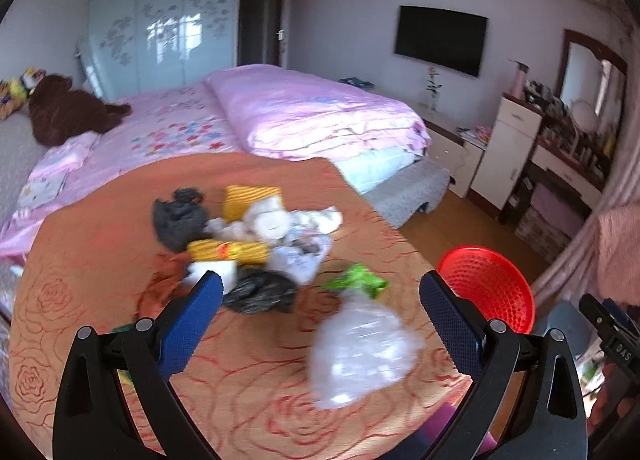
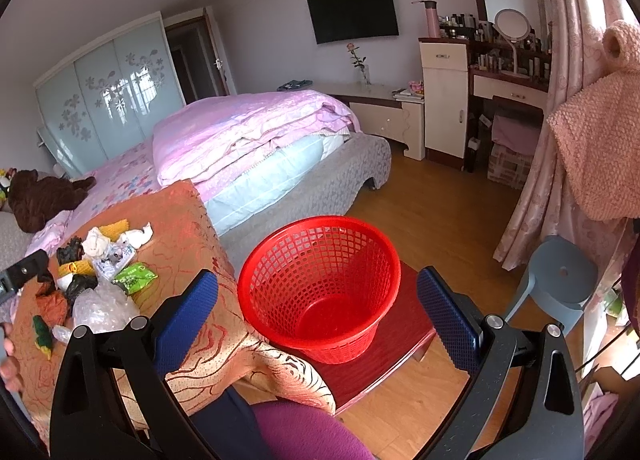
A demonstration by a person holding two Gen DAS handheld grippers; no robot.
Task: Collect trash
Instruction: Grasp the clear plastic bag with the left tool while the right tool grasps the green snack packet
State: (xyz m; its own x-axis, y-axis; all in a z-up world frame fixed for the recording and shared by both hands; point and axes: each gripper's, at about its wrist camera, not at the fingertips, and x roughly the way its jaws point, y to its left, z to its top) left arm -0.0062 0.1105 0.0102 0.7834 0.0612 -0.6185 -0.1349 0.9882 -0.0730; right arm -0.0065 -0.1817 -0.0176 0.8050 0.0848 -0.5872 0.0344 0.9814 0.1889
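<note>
A pile of trash lies on the table with the orange rose-pattern cloth (image 1: 100, 260): a clear crumpled plastic bag (image 1: 360, 352), a green wrapper (image 1: 360, 280), a black bag (image 1: 260, 292), a yellow packet (image 1: 228, 250), white tissues (image 1: 272, 220) and a dark grey bag (image 1: 178, 218). My left gripper (image 1: 320, 296) hangs open above the table, with the clear bag between its fingers but untouched. The red mesh basket (image 2: 320, 292) stands empty on a red stool (image 2: 384, 356) to the table's right. My right gripper (image 2: 318, 292) is open in front of the basket, holding nothing.
A bed with a pink quilt (image 2: 248, 132) lies behind the table. A grey-blue plastic stool (image 2: 560, 280) stands right of the basket, near pink curtains (image 2: 532, 180). A dresser with a mirror (image 2: 508, 56) is at the far right. A purple seat (image 2: 304, 436) is below me.
</note>
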